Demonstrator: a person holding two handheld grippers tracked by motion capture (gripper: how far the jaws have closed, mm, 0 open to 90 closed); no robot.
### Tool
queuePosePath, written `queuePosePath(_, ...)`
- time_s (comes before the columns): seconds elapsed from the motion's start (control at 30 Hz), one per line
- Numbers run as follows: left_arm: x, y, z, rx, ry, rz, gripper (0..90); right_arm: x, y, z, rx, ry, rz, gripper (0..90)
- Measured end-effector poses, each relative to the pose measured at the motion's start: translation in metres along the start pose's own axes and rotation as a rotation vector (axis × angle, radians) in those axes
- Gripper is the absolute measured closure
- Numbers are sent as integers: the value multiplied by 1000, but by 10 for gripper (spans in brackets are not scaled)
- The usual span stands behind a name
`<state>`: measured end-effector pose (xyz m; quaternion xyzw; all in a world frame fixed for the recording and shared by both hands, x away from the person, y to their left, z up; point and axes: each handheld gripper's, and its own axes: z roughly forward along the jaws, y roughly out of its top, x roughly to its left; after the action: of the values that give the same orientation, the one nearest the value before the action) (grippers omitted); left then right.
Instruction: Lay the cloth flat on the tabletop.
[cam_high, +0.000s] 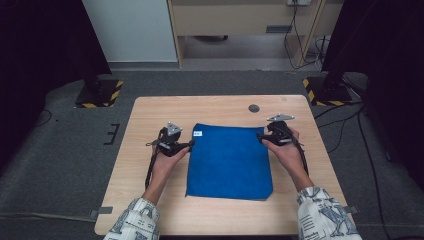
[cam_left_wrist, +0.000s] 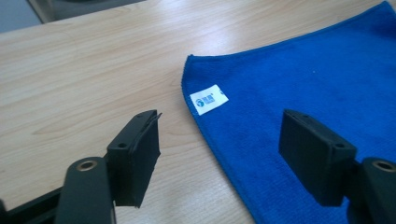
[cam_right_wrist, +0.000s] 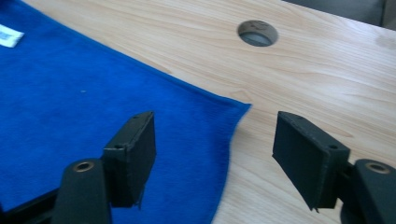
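The blue microfibre cloth (cam_high: 230, 160) between the two tongs looks soft and matt, with a short fuzzy nap and a stitched hem along its edge. Near the left tongs (cam_left_wrist: 219, 158), its small white label (cam_left_wrist: 208, 99) looks like smooth woven fabric with a printed mark. The counter (cam_high: 150, 120) under both tongs is pale wood-grain laminate, smooth with a faint sheen. Ahead of the right tongs (cam_right_wrist: 215, 161), a round grommet (cam_right_wrist: 257, 32) of dull grey plastic sits in it. The tongs' jaws are matt black plastic with rubbery-looking pads.
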<state>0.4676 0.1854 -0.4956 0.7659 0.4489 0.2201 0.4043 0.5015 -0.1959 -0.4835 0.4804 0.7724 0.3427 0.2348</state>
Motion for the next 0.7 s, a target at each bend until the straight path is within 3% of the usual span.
queuePosePath(0.1, 1, -3, 0, 32, -11, 13, 226, 8, 0, -2, -7, 30, -3, 258)
queuePosePath(0.27, 2, -8, -3, 36, -11, 12, 164, 21, -2, -5, -20, 87, 2, 210)
queuePosePath(0.3, 3, -10, -4, 43, -5, 16, 154, 29, -3, -4, -21, 106, -22, 185)
queuePosePath(0.53, 9, -14, -6, 39, -4, 5, 112, 53, -3, 1, -5, 155, -58, 151)
queuePosePath(0.7, 15, -16, -8, 34, -3, 3, 89, 82, -4, 5, 2, 211, -102, 134)
